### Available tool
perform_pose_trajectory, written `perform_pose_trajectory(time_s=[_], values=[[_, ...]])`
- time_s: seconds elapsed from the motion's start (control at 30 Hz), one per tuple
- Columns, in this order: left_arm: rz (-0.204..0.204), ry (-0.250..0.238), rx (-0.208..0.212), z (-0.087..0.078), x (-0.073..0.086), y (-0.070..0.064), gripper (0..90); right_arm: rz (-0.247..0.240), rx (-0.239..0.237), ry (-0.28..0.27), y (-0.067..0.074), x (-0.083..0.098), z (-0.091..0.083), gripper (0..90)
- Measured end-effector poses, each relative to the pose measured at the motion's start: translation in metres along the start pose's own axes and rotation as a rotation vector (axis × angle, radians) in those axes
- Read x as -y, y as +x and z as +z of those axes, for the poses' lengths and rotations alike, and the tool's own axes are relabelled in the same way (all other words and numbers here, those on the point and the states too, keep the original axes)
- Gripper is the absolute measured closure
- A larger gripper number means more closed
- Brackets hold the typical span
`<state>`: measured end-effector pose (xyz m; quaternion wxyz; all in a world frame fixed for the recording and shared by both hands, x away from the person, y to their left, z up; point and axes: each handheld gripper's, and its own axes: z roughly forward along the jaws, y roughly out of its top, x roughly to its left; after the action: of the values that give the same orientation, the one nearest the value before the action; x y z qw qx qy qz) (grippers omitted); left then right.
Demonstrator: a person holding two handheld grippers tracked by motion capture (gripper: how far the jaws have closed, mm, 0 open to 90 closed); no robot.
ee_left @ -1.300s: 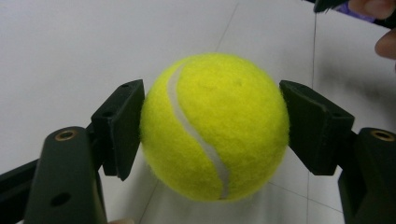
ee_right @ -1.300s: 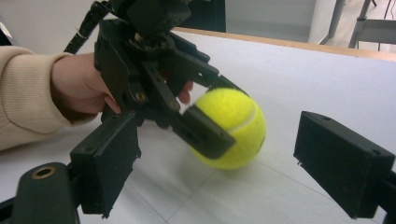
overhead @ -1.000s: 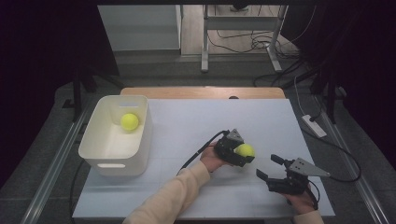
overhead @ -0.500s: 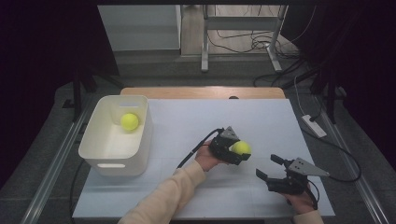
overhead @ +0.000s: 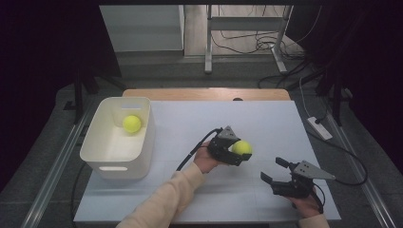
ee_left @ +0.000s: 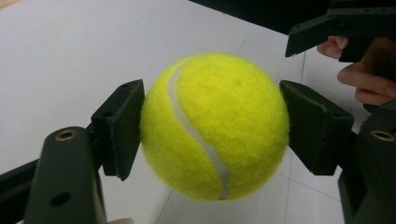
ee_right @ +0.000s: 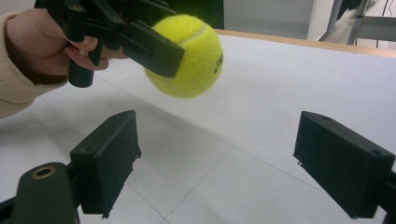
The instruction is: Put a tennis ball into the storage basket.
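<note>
Since the earlier frame the left gripper [overhead: 240, 153] has carried the ball [overhead: 241, 147] up and slightly toward the table's [overhead: 266, 118] far edge. Its jaws clamp the ball's two sides, clear of the surface, right of centre. The right gripper [overhead: 275, 170] rests near the near right corner, jaws spread wide on nothing. Its hand [overhead: 305, 203] is partly cut off. A second ball [overhead: 131, 124] lies in the bin [overhead: 114, 161] at the left edge.

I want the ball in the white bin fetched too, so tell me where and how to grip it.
Grip the ball in the bin across its widest middle, coming straight down from above. It is round, so any opposite sides will probably do, but the white bin walls it in and it lies near the far wall, leaving the top the only open approach.
</note>
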<state>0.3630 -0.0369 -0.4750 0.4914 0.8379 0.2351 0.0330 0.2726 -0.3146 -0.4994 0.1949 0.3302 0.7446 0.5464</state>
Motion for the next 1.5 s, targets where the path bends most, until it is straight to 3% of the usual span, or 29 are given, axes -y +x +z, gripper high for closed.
perform_pose_trajectory(time_s=[0.1, 0.43, 0.97, 1.5], values=[[-0.019, -0.03, 0.018, -0.006, -0.002, -0.001, 27.2, 0.0, 0.0, 0.001, 0.0, 0.0, 0.0, 13.9], [-0.012, -0.054, -0.02, -0.023, -0.004, -0.001, 27.3, -0.001, 0.002, 0.002, 0.0, 0.0, 0.0, 13.8], [-0.038, -0.097, -0.069, -0.052, -0.006, 0.005, 27.2, -0.002, 0.006, 0.004, 0.0, 0.0, 0.0, 13.9], [-0.048, -0.141, -0.097, -0.077, -0.009, 0.008, 27.2, -0.006, 0.005, 0.005, 0.001, 0.0, 0.0, 14.0]])
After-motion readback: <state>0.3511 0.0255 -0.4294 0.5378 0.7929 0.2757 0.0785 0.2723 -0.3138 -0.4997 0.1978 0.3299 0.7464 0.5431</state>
